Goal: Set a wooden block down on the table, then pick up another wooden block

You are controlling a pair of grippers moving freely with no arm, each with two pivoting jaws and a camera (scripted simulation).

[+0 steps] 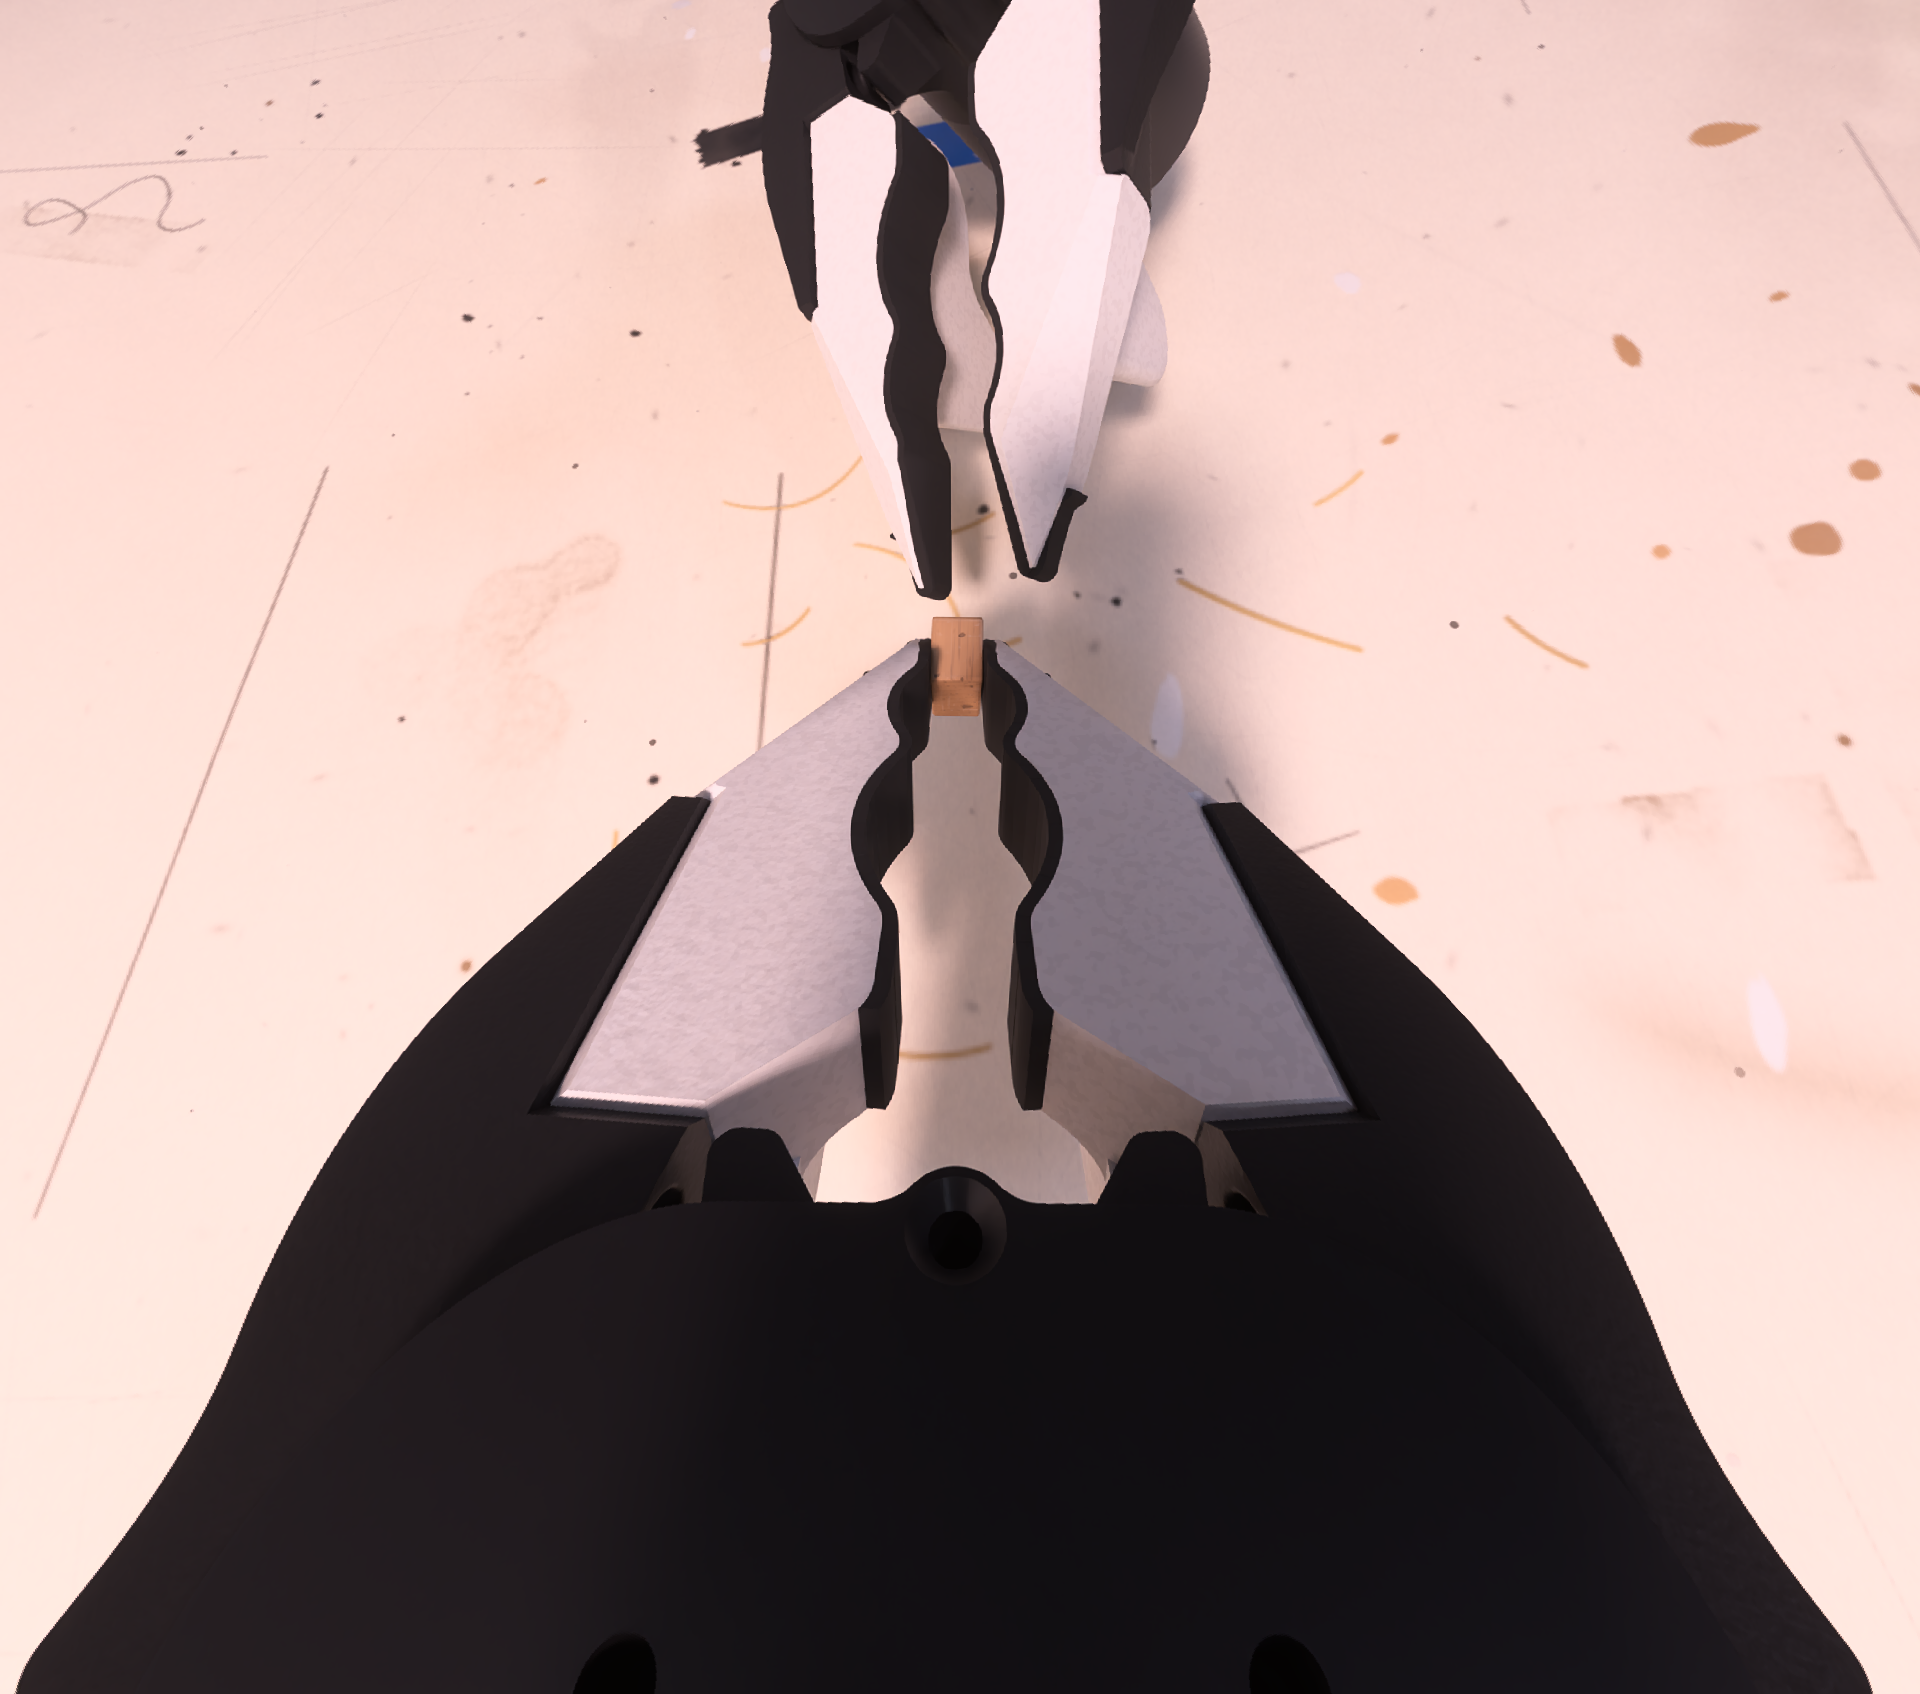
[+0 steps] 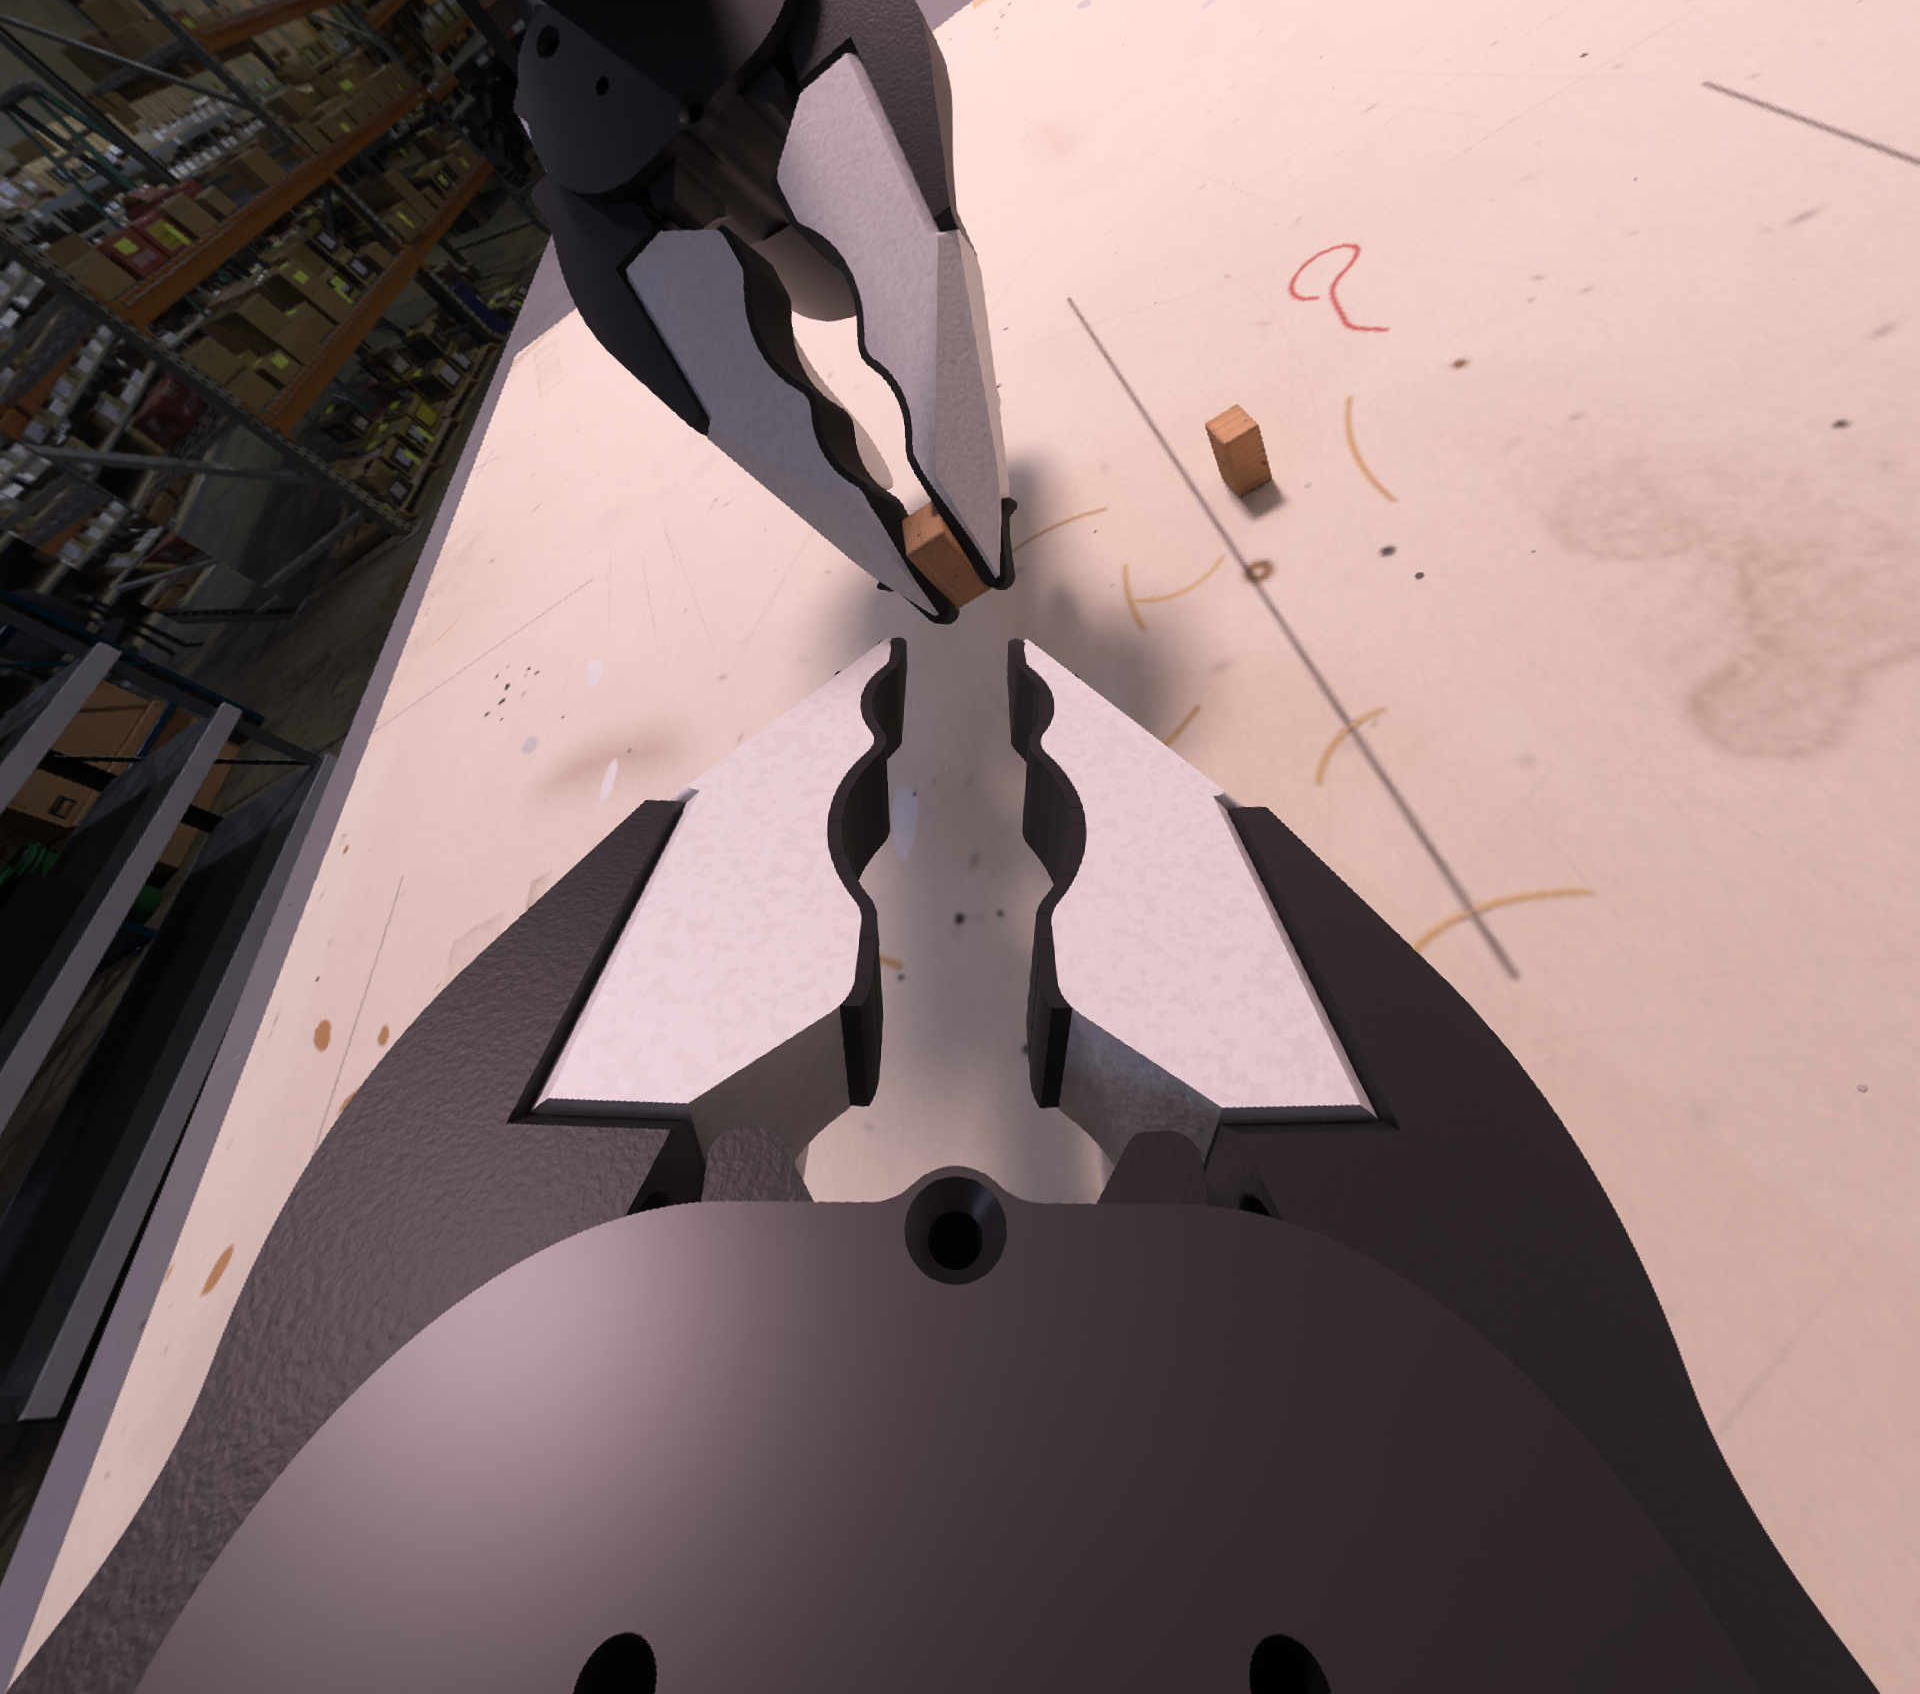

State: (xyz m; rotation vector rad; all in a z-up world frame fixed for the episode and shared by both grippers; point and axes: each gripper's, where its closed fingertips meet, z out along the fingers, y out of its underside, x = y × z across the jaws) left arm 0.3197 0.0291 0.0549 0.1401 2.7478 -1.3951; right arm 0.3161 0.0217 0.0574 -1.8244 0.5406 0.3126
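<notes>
While left gripper [image 1: 957,657] pinches block [image 1: 957,670] at fingertips, right gripper [image 2: 956,647] spread, empty, close opposite: collision risk; shallow pinch may slip. Second block [image 2: 1238,449] well apart.

Wrist views face each other, close above table [image 1: 312,397], sharing held block [image 1: 957,668]

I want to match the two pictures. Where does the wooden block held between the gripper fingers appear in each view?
Left wrist view: held block sits at picture centre, clamped at the left gripper tips.
Right wrist view: same block lies just above centre, in that gripper farther off.
Shared landmark: the open right gripper, facing it tip to tip.
</notes>
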